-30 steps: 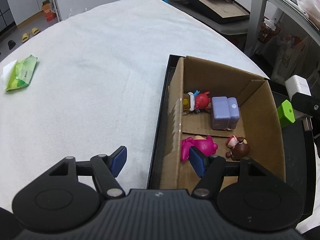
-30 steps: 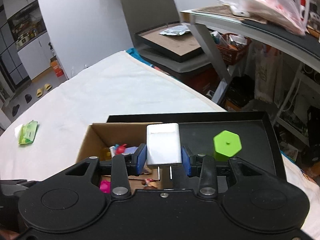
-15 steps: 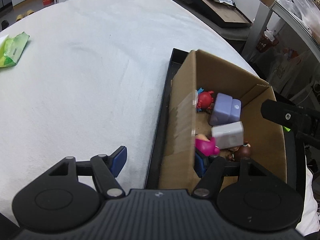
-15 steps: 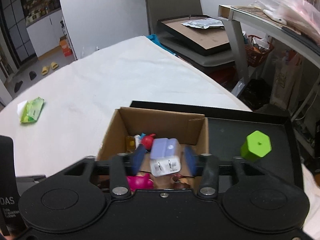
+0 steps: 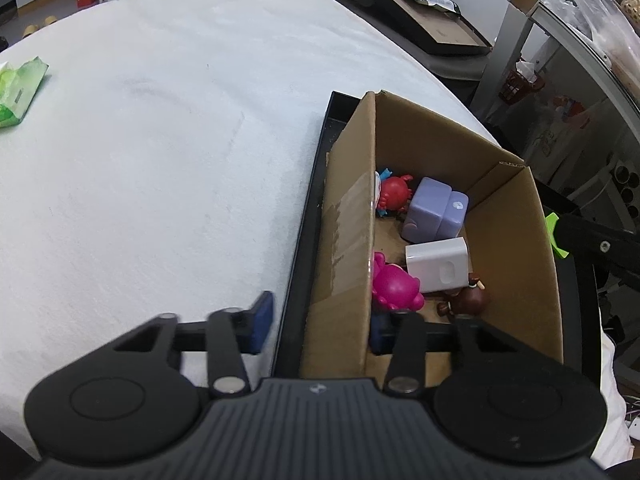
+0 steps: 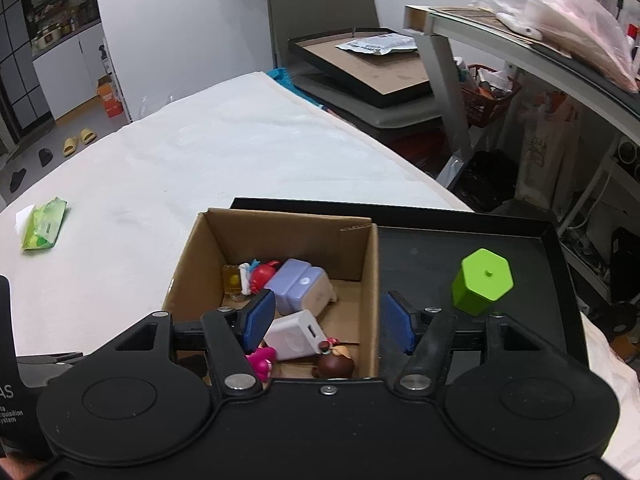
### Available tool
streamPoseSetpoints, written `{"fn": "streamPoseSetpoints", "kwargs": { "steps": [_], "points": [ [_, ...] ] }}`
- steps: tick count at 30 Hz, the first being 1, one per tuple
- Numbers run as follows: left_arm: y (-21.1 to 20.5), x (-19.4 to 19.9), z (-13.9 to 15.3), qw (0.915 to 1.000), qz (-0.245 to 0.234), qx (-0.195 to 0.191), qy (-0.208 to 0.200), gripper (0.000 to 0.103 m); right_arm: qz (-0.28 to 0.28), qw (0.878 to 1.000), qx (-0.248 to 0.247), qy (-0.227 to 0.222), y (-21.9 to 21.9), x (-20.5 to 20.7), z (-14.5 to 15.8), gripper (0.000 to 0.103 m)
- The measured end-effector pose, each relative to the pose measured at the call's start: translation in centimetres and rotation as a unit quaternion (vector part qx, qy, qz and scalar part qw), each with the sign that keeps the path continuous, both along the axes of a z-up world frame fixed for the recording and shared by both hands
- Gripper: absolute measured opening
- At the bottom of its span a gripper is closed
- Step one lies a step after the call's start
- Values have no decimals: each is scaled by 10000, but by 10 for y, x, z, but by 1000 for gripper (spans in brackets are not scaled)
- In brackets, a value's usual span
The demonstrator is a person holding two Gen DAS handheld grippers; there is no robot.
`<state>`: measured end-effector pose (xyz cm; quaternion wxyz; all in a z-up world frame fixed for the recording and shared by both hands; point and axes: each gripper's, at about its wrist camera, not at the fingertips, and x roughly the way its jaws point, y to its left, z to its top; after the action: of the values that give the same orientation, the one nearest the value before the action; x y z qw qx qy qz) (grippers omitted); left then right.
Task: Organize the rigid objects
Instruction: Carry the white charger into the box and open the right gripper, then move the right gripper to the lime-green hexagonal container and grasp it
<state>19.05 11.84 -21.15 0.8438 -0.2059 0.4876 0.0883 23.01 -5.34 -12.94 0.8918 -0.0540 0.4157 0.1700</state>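
A cardboard box (image 5: pixel 348 216) (image 6: pixel 372 264) stands on a black tray (image 6: pixel 532 320). In it lie a white charger (image 5: pixel 438 264) (image 6: pixel 294 334), a purple block (image 5: pixel 434 210) (image 6: pixel 298 286), a red figure (image 5: pixel 394 192), a pink toy (image 5: pixel 394 288) and a brown figure (image 5: pixel 468 300) (image 6: pixel 334 364). A green hexagonal block (image 6: pixel 482 282) stands on the tray right of the box. My right gripper (image 6: pixel 326 322) is open and empty above the box's near right wall. My left gripper (image 5: pixel 320 320) is open, straddling the box's left wall.
The tray sits on a white cloth-covered table (image 5: pixel 160 140). A green packet (image 5: pixel 20 92) (image 6: pixel 44 230) lies at the table's far left. A chair with flat framed boards (image 6: pixel 368 64) and a cluttered glass desk (image 6: pixel 540 40) stand beyond the table's right edge.
My right gripper held the white charger over the tray, opened and dropped it into the box. The gripper now stands wide open. The left gripper shifted slightly along the box wall.
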Motion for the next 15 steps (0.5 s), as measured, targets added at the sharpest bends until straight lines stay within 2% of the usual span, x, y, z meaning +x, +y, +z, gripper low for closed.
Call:
{"fn": "streamPoseSetpoints", "kwargs": {
  "steps": [2, 6, 15],
  "points": [
    [-1, 0, 0, 10000, -7, -37, -25, 28, -7, 10000, 12, -17, -4, 0, 1, 60],
    [-7, -2, 1, 9999, -102, 59, -84, 19, 11, 9999, 91, -81, -10, 0, 4, 60],
    [-14, -2, 5, 9995, -154, 259, -67, 16, 14, 9999, 123, -117, -31, 6, 2, 61]
  ]
}}
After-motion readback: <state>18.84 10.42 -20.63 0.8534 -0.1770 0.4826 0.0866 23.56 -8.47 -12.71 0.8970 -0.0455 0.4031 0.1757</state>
